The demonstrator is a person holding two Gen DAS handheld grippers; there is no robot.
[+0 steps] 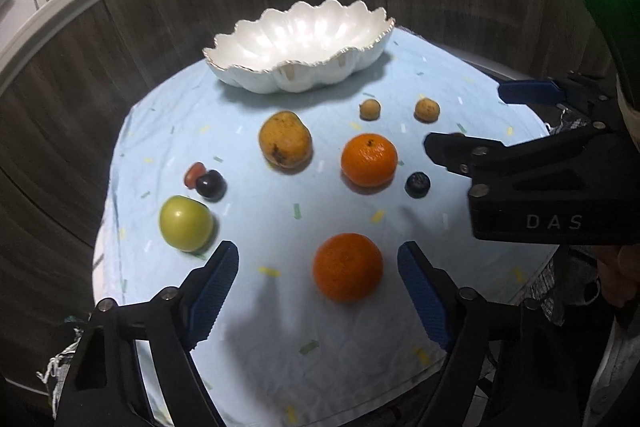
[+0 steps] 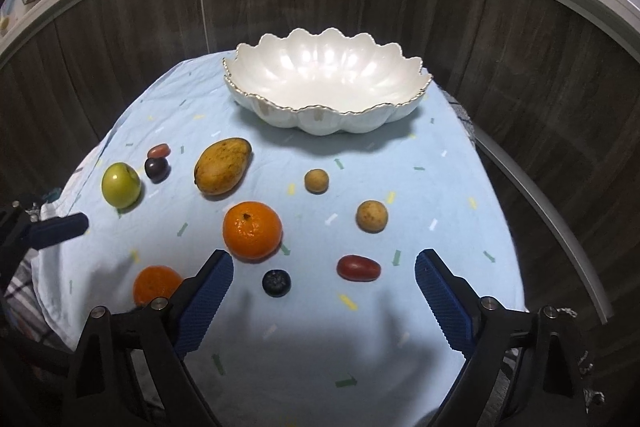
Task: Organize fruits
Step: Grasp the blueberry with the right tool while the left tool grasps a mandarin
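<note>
A round table (image 2: 460, 211) covered in a pale blue cloth (image 2: 304, 331) with small coloured flecks carries a white scalloped bowl (image 2: 326, 83) with a gilt rim at its far side; nothing is visible inside it. All the fruit lies on the cloth in front of the bowl. From the right wrist view, a green apple (image 2: 121, 185) sits at the far left, with a dark plum (image 2: 157, 169) and a small reddish fruit (image 2: 159, 150) touching each other just beside it. A yellow mango (image 2: 222, 166) lies to the right of those, tilted toward the bowl. 2 small tan round fruits (image 2: 317, 181) (image 2: 372, 216) rest apart from each other on the right half. A tangerine (image 2: 252, 230) sits near the middle, and a second tangerine (image 2: 156, 285) lies at the lower left, partly hidden behind a finger. A blueberry (image 2: 276, 283) and a red oblong fruit (image 2: 358, 267) lie between the right gripper's (image 2: 324, 291) blue pads (image 2: 442, 301), which stand spread wide and touch neither of them. In the left wrist view, the left gripper (image 1: 318, 277) is likewise spread, with the second tangerine (image 1: 347, 267) between its fingers (image 1: 214, 287) but nearer the right one, and no pad pressing on it. The right gripper (image 1: 476, 123) shows at that view's right edge, above the cloth near the blueberry (image 1: 417, 184).
</note>
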